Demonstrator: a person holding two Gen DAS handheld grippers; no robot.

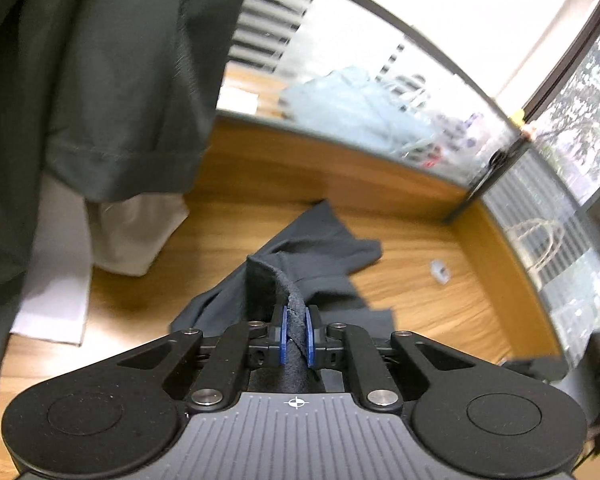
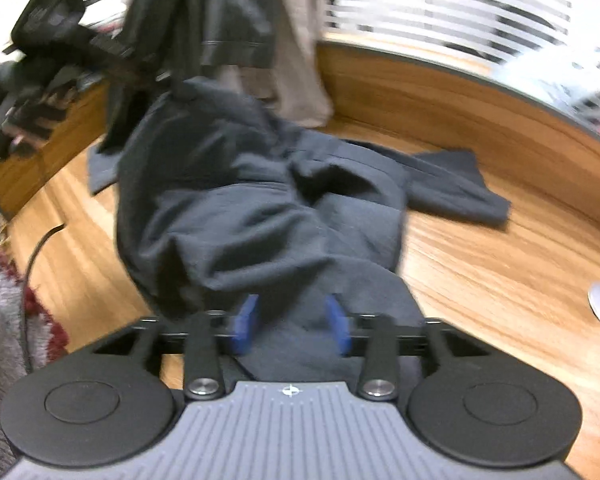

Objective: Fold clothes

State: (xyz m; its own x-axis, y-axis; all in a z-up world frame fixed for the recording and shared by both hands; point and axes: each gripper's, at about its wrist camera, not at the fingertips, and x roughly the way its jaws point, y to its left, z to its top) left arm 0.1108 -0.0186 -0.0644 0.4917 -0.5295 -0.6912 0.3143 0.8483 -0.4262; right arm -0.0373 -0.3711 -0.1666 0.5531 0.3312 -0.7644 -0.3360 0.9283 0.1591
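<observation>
The dark grey garment (image 2: 260,200) lay crumpled on the wooden tabletop (image 2: 499,264), bunched into thick folds at its middle, with one sleeve (image 2: 455,188) splayed flat toward two o'clock in the right wrist view. One part of it rose steeply toward eleven o'clock. In the left wrist view a hemmed edge of the same cloth (image 1: 296,308) stood up in a narrow ridge, while the rest (image 1: 311,256) trailed away across the wood toward twelve o'clock.

The left gripper (image 1: 296,330) was closed on that ridge, its blue pads (image 1: 284,332) pressing the seam from both sides. The right gripper (image 2: 292,322) stood open, its blue pads (image 2: 246,320) spread apart, with fabric lying between them; the picture was too blurred to tell whether they touched it.

At ten o'clock in the left wrist view, a darker hemmed garment (image 1: 112,80) hung over a beige cloth (image 1: 136,232). Beyond the table's raised edge, at one o'clock, a pale blue heap (image 1: 351,108) showed behind a glass partition (image 1: 439,92). No container could be made out.
</observation>
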